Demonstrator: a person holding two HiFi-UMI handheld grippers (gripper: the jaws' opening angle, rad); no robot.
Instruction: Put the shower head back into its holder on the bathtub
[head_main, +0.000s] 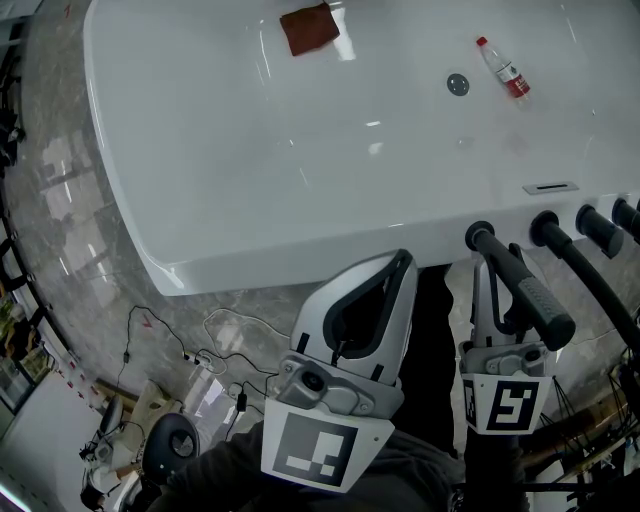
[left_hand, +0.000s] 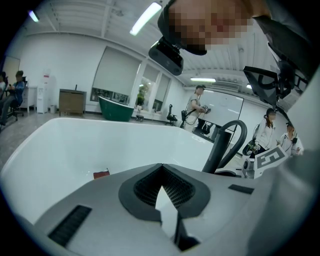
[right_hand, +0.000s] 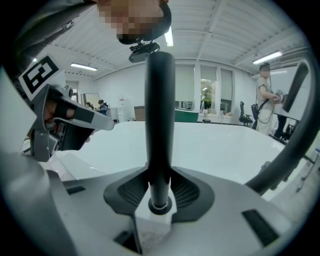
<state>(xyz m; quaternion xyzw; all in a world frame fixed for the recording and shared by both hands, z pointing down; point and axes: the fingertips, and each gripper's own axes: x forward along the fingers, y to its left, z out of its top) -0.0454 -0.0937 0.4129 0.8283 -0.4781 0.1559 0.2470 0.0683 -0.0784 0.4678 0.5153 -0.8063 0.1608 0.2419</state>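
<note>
Shower head (right_hand: 160, 115), stiff, smooth and probably slippery, sits clamped by its handle in my right tongs (right_hand: 159, 197), while my left tongs (head_main: 403, 262) are closed and empty.

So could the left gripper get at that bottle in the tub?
Probably yes: the left gripper holds nothing and only bare tub lies between it and the bottle, though its jaws are together.

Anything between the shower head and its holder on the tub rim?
Nothing visible. The right hand-held gripper is shut on the shower head, whose lower end appears to meet the bathtub rim; hose and knobs sit off to the right.
</note>
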